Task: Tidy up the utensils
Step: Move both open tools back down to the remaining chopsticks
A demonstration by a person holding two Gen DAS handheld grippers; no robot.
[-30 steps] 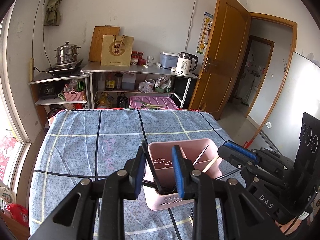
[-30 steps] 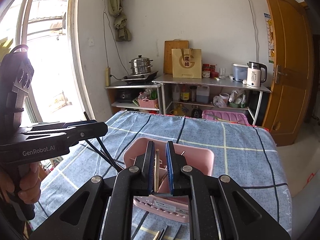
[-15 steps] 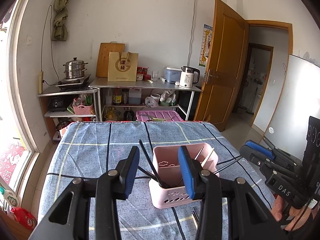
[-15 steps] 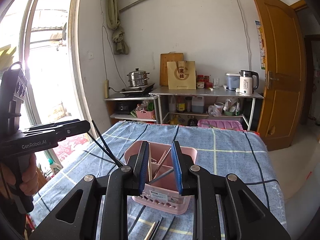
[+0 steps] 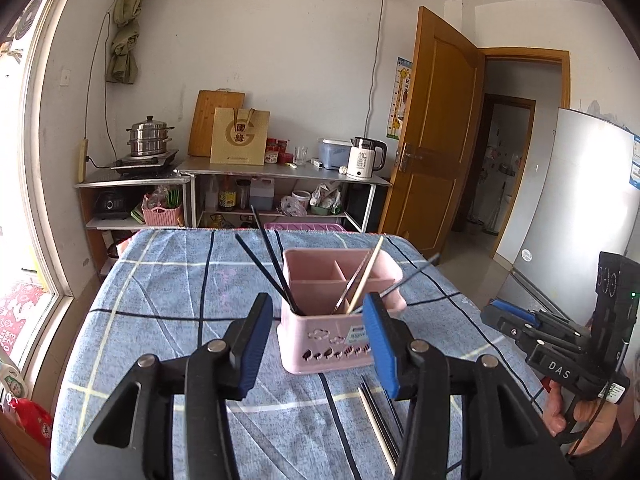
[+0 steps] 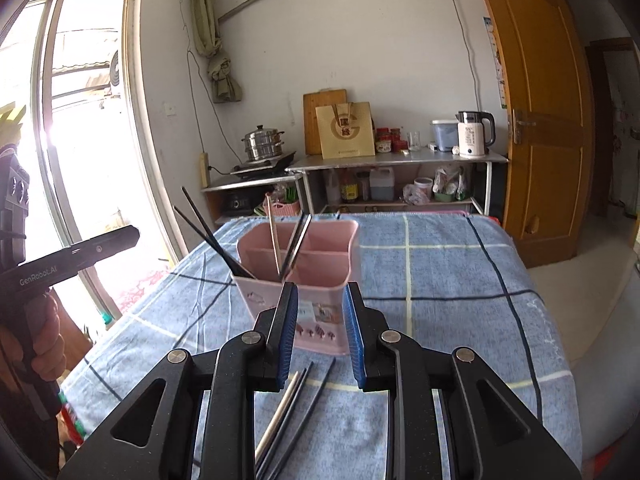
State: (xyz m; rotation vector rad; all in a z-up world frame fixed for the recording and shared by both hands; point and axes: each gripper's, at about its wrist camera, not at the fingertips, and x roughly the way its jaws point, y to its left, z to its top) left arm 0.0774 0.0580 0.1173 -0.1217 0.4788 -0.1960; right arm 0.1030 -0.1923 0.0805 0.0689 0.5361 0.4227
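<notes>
Near table (image 5: pixel 160 320) front edge: both grippers (image 5: pixel 318 344) (image 6: pixel 320 332) agape, empty; pink caddy (image 5: pixel 340 320) ahead, seemingly untouched.

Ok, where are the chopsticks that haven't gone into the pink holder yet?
The loose chopsticks lie flat on the blue checked tablecloth, just in front of the pink holder, below and between the open fingers in the right wrist view.
</notes>
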